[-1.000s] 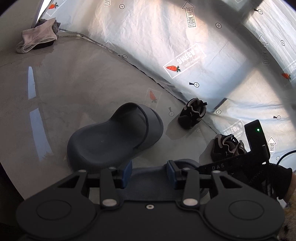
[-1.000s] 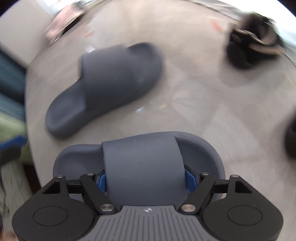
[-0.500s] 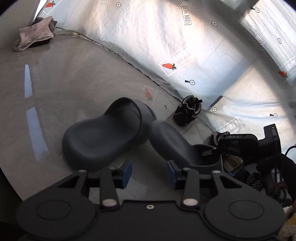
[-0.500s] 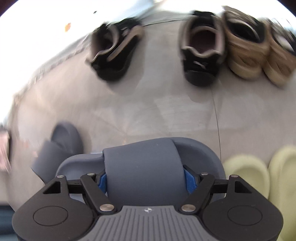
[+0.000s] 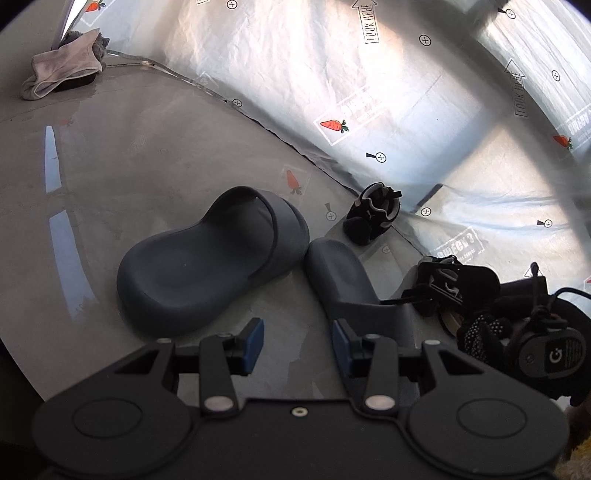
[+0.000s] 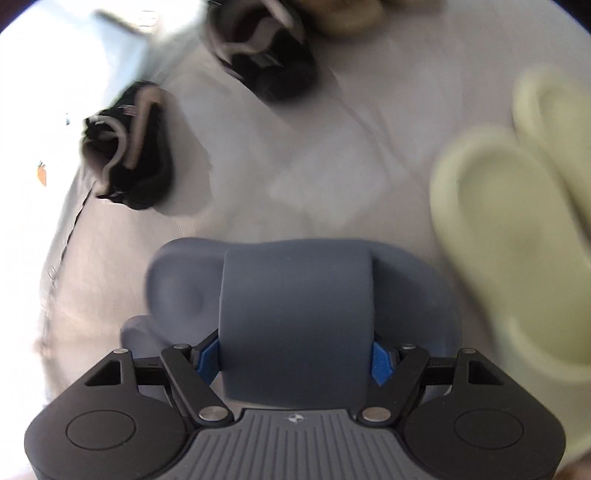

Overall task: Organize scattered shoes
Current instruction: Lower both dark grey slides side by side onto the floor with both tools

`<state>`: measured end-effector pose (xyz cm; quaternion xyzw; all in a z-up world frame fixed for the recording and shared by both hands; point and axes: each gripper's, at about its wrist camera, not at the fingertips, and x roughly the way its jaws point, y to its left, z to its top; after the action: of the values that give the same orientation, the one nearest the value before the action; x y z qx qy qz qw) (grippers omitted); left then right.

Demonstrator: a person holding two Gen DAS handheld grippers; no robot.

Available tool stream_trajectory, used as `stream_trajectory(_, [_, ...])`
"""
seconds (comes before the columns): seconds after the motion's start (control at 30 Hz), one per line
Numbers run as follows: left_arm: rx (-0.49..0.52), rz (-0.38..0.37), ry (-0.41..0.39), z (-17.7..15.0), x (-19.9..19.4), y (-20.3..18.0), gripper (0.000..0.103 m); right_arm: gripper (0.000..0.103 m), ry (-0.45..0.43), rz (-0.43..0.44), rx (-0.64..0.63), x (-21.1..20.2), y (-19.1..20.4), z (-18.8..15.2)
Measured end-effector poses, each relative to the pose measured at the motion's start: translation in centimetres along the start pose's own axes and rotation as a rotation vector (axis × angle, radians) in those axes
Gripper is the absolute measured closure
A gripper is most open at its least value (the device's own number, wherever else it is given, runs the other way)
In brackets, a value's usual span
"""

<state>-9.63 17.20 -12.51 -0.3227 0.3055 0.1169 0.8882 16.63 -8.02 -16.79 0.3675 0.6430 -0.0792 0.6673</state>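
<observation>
A dark grey slide [image 5: 210, 266] lies on the floor ahead of my left gripper [image 5: 297, 345], which is open with nothing between its blue pads. Its twin, a second grey slide [image 6: 295, 302], hangs by its strap in my right gripper [image 6: 295, 358], whose pads press on both sides of the strap. In the left wrist view this held slide [image 5: 347, 280] sits just right of the first one, toe nearly touching it, with the right gripper [image 5: 443, 288] and a gloved hand [image 5: 480, 339] behind it.
Two small black shoes [image 6: 125, 158] [image 6: 262, 55] stand on the floor beyond the held slide. A pale green pair [image 6: 509, 229] lies to the right, tan shoes [image 6: 343, 14] at the top. A crinkled silver sheet [image 5: 369, 92] lines the wall; a cloth [image 5: 62, 70] lies far left.
My right gripper rolled and carried its slide across, bringing it beside the resting slide in the left wrist view. Its view swung to the black shoes and green pair. The left gripper stayed put.
</observation>
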Motion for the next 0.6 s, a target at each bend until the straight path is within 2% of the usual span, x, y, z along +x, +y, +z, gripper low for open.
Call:
stream_trajectory(0.1, [-0.011, 0.007, 0.0, -0.1, -0.1, 0.2, 0.062, 0.025, 0.089, 0.047, 0.072, 0.3, -1.2, -0.2])
stream_trajectory(0.2, [-0.009, 0.011, -0.003, -0.2, -0.4, 0.2, 0.062, 0.023, 0.085, 0.052, -0.019, -0.8, -0.7, -0.7])
stream_trajectory(0.27, [-0.011, 0.016, -0.005, -0.3, -0.4, 0.3, 0.062, 0.014, 0.033, 0.038, -0.137, -1.8, 0.1, -1.0])
stream_trajectory(0.37, [-0.019, 0.021, -0.003, -0.3, -0.3, 0.4, 0.062, 0.009, -0.092, -0.021, -0.424, -3.2, 2.3, -1.9])
stream_trajectory(0.43, [-0.014, 0.02, -0.004, -0.3, -0.4, 0.4, 0.062, 0.007, -0.21, -0.046, -0.706, -3.5, 3.9, -3.3])
stream_trajectory(0.53, [-0.005, 0.017, -0.01, -0.1, -0.5, 0.4, 0.061, 0.003, -0.261, -0.067, -1.121, -2.1, 5.3, -5.8])
stream_trajectory(0.6, [-0.004, 0.021, -0.009, 0.0, -0.5, 0.5, 0.061, 0.001, -0.236, -0.031, -1.27, -1.0, 5.1, -6.7])
